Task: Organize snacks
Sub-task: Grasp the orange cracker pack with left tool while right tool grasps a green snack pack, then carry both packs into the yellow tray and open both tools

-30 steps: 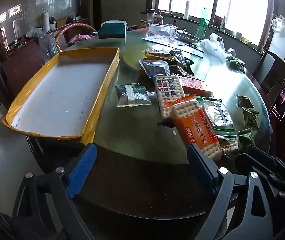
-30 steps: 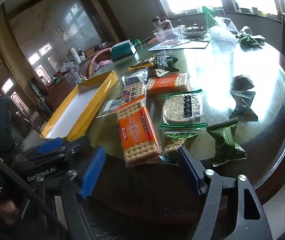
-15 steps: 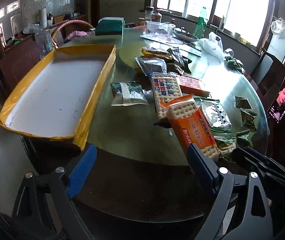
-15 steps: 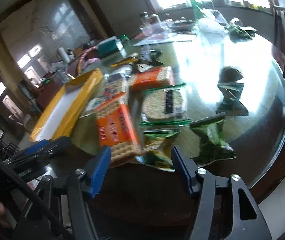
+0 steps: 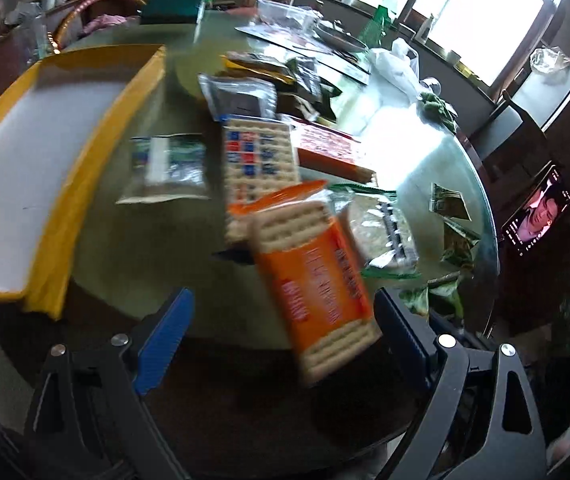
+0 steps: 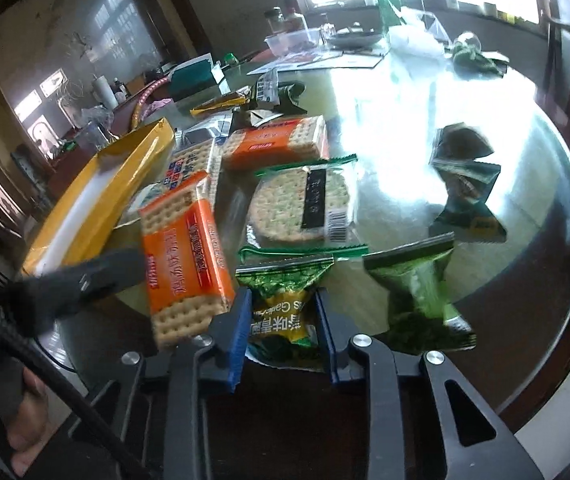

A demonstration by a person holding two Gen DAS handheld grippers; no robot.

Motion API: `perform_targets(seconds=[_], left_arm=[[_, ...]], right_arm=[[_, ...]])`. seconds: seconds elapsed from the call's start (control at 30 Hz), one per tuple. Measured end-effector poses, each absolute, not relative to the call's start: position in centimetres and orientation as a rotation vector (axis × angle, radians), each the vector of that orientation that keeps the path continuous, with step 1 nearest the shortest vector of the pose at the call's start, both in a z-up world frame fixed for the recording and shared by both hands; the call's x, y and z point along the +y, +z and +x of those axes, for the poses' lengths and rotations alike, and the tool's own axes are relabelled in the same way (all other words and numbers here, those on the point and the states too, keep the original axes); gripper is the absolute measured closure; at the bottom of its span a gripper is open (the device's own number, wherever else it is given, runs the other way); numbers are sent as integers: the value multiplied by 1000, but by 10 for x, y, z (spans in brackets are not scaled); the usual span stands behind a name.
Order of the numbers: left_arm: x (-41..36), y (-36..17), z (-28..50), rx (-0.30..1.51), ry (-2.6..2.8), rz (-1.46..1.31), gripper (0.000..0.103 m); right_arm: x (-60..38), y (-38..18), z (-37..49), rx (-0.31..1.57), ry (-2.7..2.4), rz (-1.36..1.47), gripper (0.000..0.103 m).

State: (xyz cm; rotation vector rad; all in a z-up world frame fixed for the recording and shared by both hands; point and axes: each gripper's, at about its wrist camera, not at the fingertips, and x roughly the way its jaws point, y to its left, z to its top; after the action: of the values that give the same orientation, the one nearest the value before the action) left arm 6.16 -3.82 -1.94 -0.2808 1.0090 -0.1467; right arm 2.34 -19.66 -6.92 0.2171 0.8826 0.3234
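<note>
At the near edge of the round glass table [image 6: 485,184], entry one: our right gripper [image 6: 283,332], jaws narrow and pressed against both sides of a green snack pouch [image 6: 285,312]. The pouch sat directly ahead of that claw, between its blue pads [image 6: 237,336], its long axis running along the fingers and out toward the table's middle. The jaws had just been closing, and the pouch was between them.

Entry two: our left gripper [image 5: 285,336], jaws wide and holding nothing. An orange cracker packet [image 5: 317,272] lay just ahead of it, nearer its right finger, long axis slanting away to the left. We judged the left hand the nearer to this packet and the right already committed to the pouch.

Entry three: a yellow-rimmed tray [image 5: 65,216], white inside and bare of snacks, to the left of the pile and well apart from the pouch. Any carry would have to run leftward across the crackers.

Entry four, changes against the earlier pictures: the right claw, then spread wide short of the pouch, now enclosed it; the left view had drawn closer to the orange packet, which loomed larger and blurred.
</note>
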Motion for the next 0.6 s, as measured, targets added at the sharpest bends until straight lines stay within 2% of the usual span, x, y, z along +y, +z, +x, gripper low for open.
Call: perform_targets(seconds=[0.13,0.33,0.43,0.5,0.6], left_arm=[[-51,-33,78,1089,-84,-226,11],[-64,-53,82,1108,-24,-158,16],[-58,-50,76,1081,-34,-168,28],[-54,-48,71,1066,-48,-170,44],[-49,-47,64,1051,-89,-165,47]], right_arm=[[-205,-72,21,876,331,255,74],[-201,-73,22,870,360,253,74],[-199,-73,22,872,371,250,74],[-199,-74,22,870,376,258,74],[-197,-74,22,872,380,269,74]])
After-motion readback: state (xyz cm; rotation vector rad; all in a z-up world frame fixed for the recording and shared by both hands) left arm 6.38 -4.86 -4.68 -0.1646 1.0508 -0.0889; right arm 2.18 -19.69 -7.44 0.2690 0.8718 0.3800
